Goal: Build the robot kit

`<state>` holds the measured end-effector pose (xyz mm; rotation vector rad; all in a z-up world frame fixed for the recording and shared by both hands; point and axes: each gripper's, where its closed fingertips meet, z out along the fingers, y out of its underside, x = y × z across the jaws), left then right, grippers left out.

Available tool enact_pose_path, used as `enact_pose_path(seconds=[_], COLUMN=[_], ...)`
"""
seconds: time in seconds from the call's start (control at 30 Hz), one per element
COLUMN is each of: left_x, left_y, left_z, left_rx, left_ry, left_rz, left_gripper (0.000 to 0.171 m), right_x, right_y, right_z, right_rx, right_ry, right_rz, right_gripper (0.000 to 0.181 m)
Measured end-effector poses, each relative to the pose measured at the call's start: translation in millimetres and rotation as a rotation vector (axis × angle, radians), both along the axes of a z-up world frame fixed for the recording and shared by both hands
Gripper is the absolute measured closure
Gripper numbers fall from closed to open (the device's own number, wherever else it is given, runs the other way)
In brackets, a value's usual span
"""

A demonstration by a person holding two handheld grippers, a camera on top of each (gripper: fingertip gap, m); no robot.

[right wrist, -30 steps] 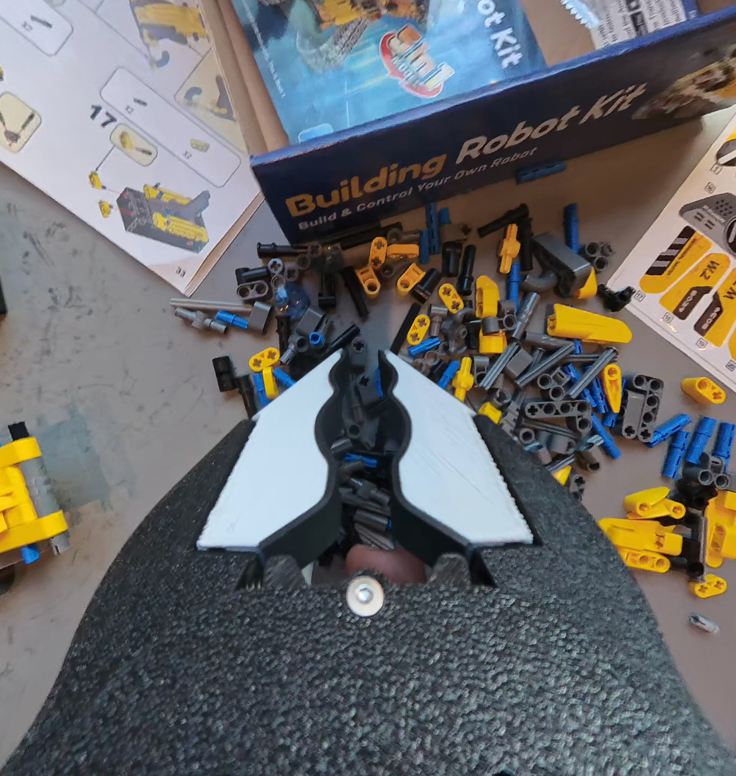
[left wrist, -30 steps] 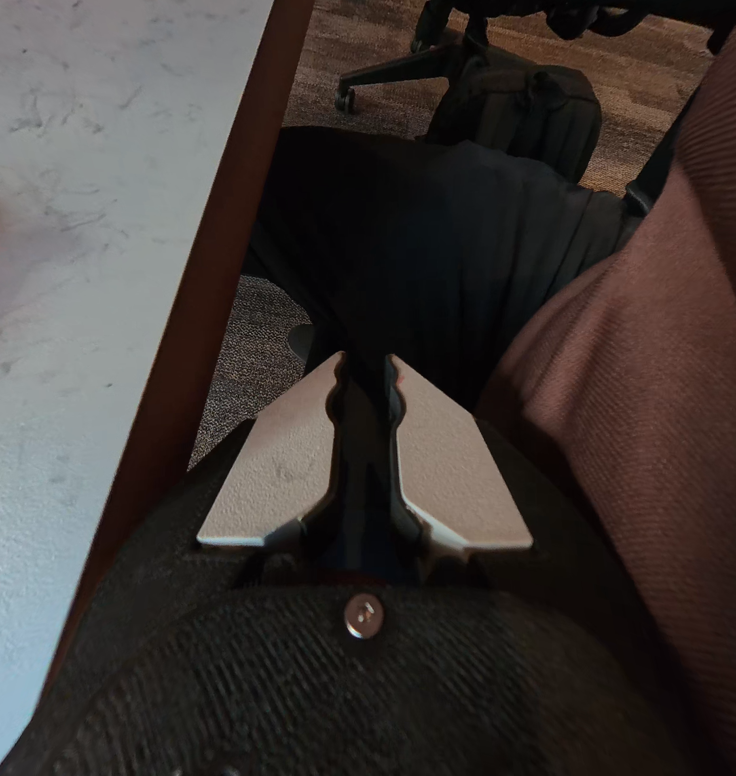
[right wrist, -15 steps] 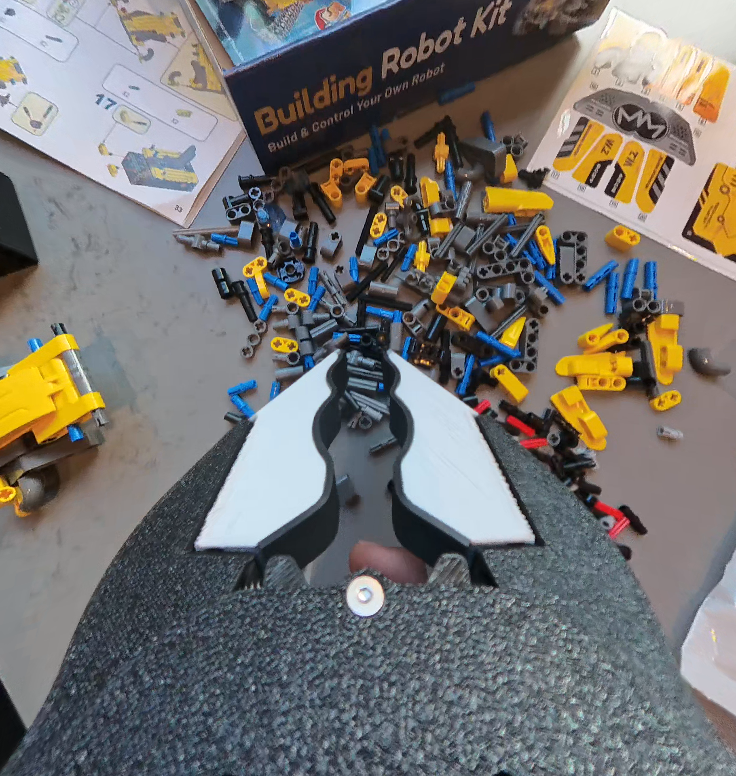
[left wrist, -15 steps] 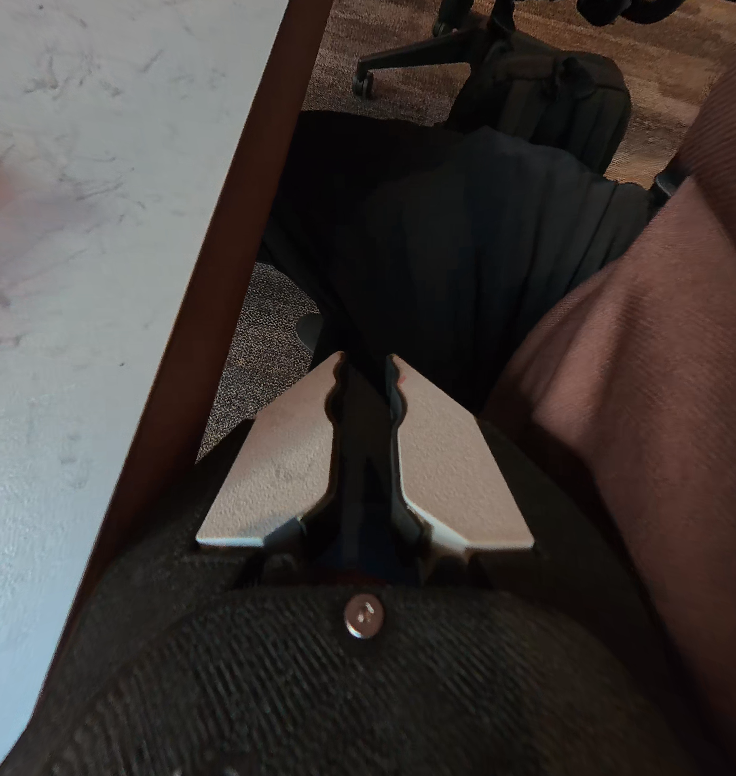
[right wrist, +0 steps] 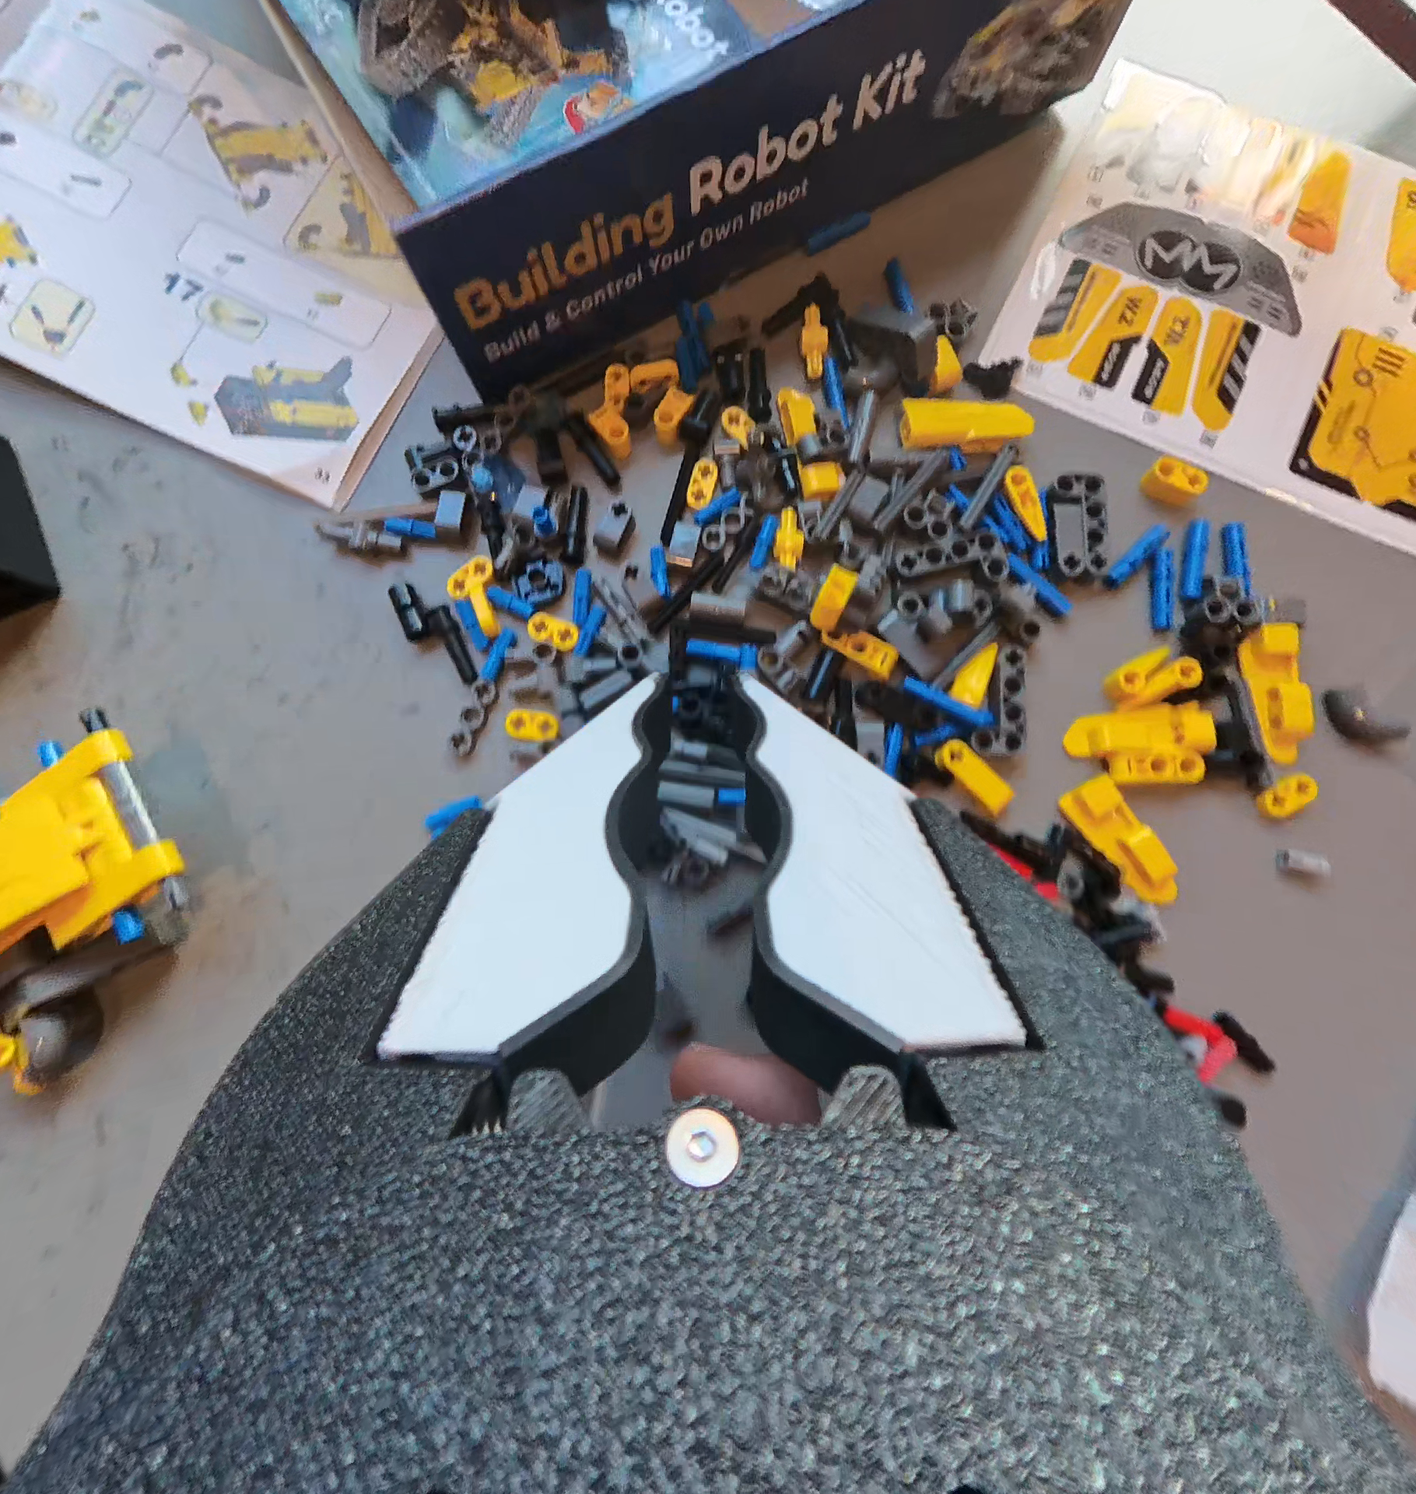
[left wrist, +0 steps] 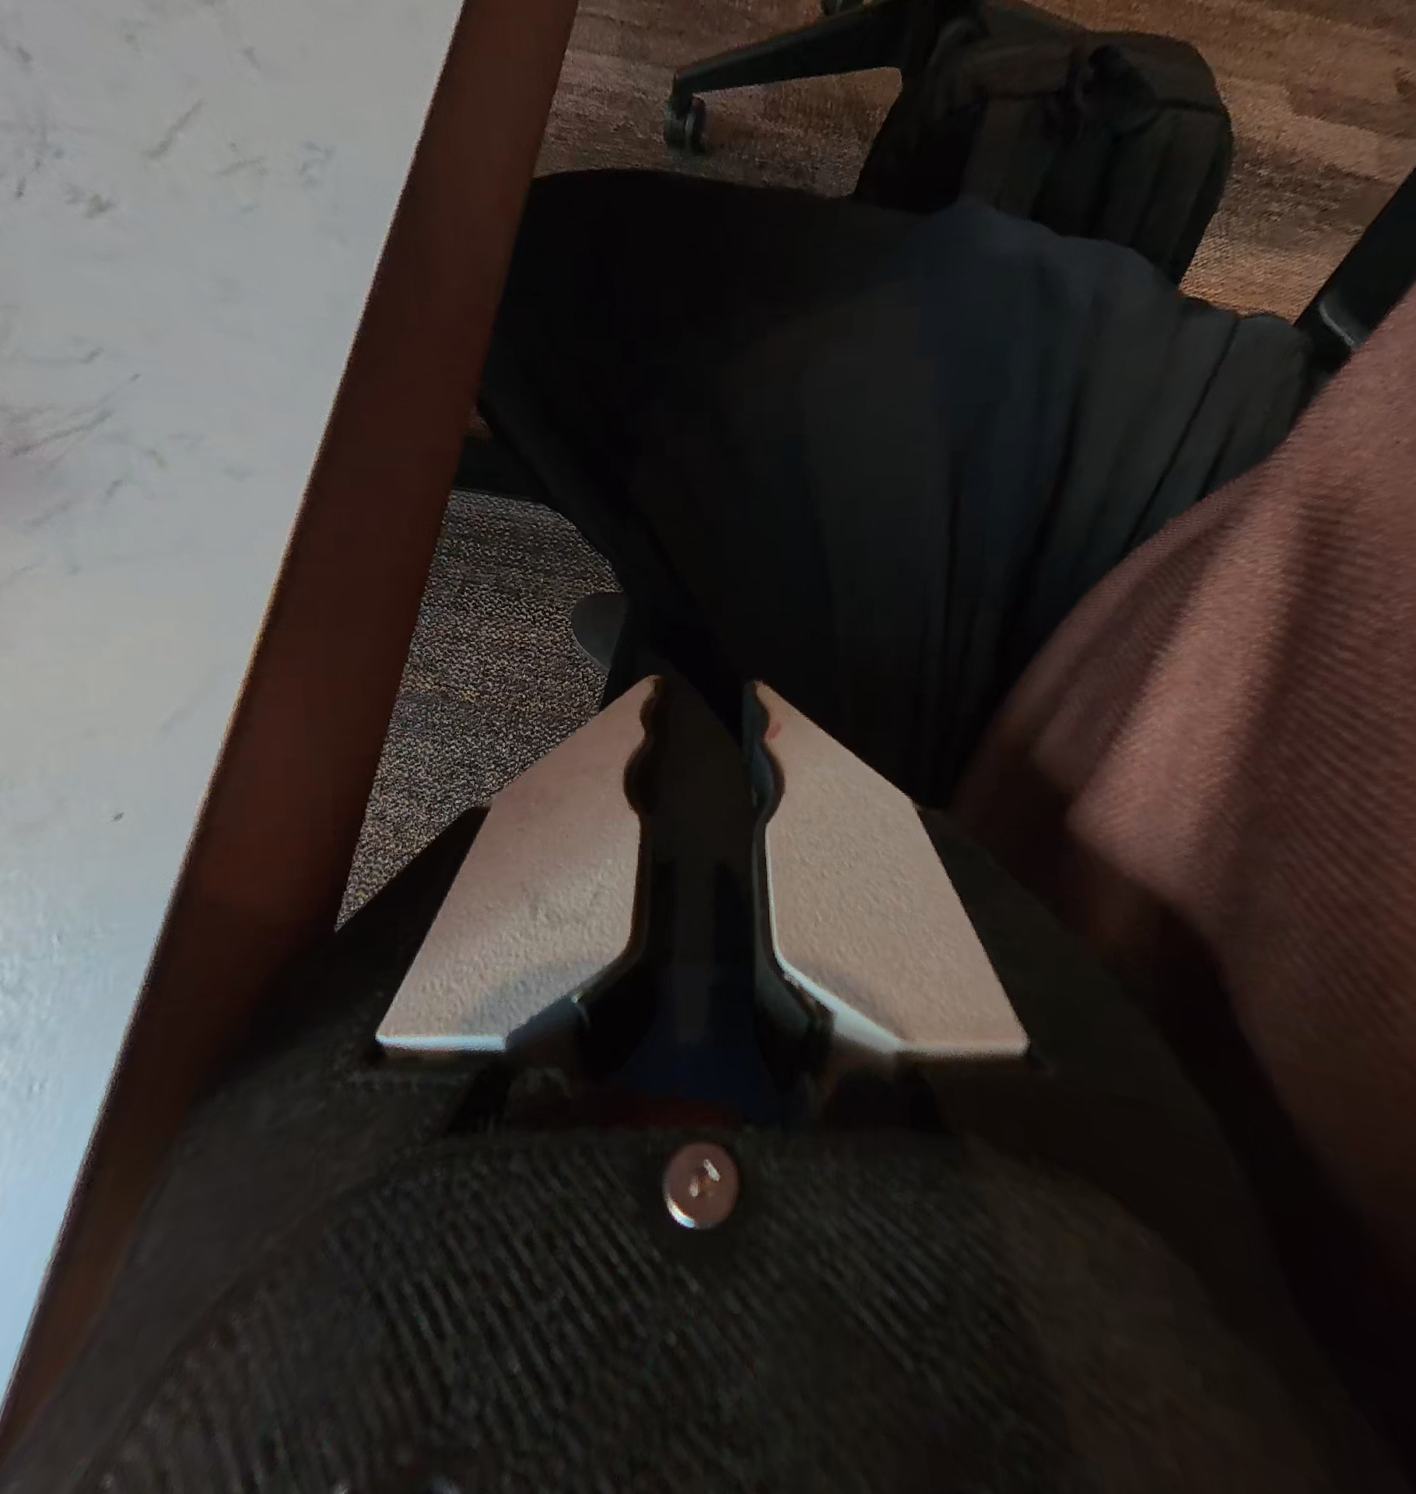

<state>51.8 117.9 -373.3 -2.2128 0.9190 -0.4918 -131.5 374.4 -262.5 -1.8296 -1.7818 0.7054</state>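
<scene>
- Left claw [left wrist: 701, 695], in the left wrist view, has its jaws only a narrow slit apart and nothing between them.
- It hangs off the side of the pale marbled table [left wrist: 123, 485], just past its brown edge [left wrist: 349, 647], above a dark trouser leg [left wrist: 850, 445]; I cannot tell whether it touches the cloth.
- A maroon sleeve [left wrist: 1214, 808] fills the right. Farther off on the carpet [left wrist: 486, 687] are a black backpack [left wrist: 1052, 121] and a chair base [left wrist: 769, 73].
- Over the last second this view has hardly altered: the claw has drifted a little, the slit no wider.
- Right claw [right wrist: 701, 695], in the right wrist view, also shows a narrow slit. Small dark pieces show through it, and I cannot tell whether one is pinched at the tips or all lie on the table below.
- It hovers over the near edge of a heap of loose building pieces [right wrist: 850, 566], black, grey, blue and yellow, a few red ones [right wrist: 1190, 1035] at the right.
- A second ago it was low and close to the heap; it then pulled back, and now sits somewhat nearer again, the picture blurred with motion.
- Behind the heap stands a dark blue box [right wrist: 689, 202], touching it. An open instruction booklet [right wrist: 163, 242] lies left, a sticker sheet [right wrist: 1254, 323] right, and a part-built yellow model [right wrist: 58, 849] well apart at the left edge.
</scene>
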Motion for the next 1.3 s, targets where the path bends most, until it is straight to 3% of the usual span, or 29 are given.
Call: enact_pose_path(seconds=[0.2, 0.43, 0.93, 1.17, 1.3], left_x=[-1, -5, -5, -4, -4], left_y=[0, -1, -3, -3, -3], left_z=[0, 3, 5, 6, 5], left_rx=[-0.003, -0.011, -0.009, -0.016, -0.022], left_ry=[-0.005, -0.034, -0.036, -0.046, -0.05], left_rz=[0.0, 0.022, 0.018, 0.02, 0.022], left_gripper=[0.156, 0.155, 0.155, 0.155, 0.155], right_x=[-39, -48, -41, -24, -16], right_y=[0, -6, -7, -32, -39], right_z=[-15, -28, -10, 3, 3], right_rx=[0.031, 0.0, -0.027, -0.121, -0.092], right_ry=[-0.062, -0.116, -0.027, 0.045, 0.05], right_rz=[0.055, 0.084, 0.052, 0.089, 0.096], right_gripper=[0.171, 0.174, 0.177, 0.176, 0.176])
